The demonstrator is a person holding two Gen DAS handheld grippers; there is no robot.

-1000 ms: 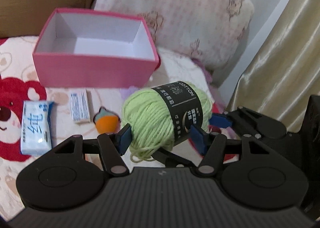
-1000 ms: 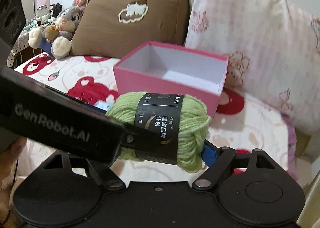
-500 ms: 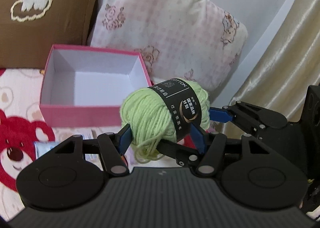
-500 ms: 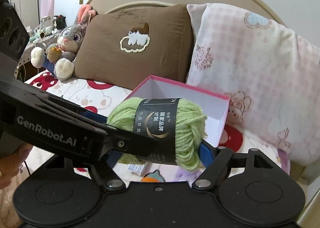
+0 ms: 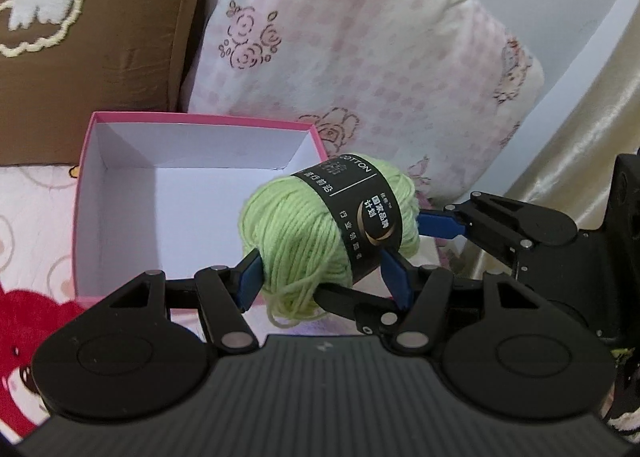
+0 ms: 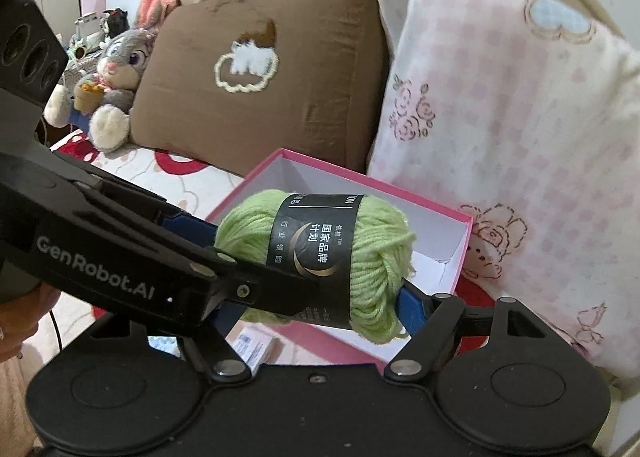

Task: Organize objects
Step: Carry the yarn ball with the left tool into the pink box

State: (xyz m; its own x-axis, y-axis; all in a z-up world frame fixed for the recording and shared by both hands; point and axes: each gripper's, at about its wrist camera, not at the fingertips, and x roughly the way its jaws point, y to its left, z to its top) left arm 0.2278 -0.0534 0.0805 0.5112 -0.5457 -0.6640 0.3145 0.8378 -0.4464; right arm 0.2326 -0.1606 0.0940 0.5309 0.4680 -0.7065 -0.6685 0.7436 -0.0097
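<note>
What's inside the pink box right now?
The pink box shows only bare white floor and walls. The green yarn ball, held by the left gripper and right gripper, hides its near right corner.

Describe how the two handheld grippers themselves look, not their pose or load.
Both the left gripper and right gripper are matte black, with blue finger pads, silver pivot pins and round housings. The left one's side carries white "GenRobot.AI" lettering.

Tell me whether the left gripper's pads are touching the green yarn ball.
Touching. The left wrist view shows the left gripper with both blue pads pressed into the green yarn ball, held above the pink box.
</note>
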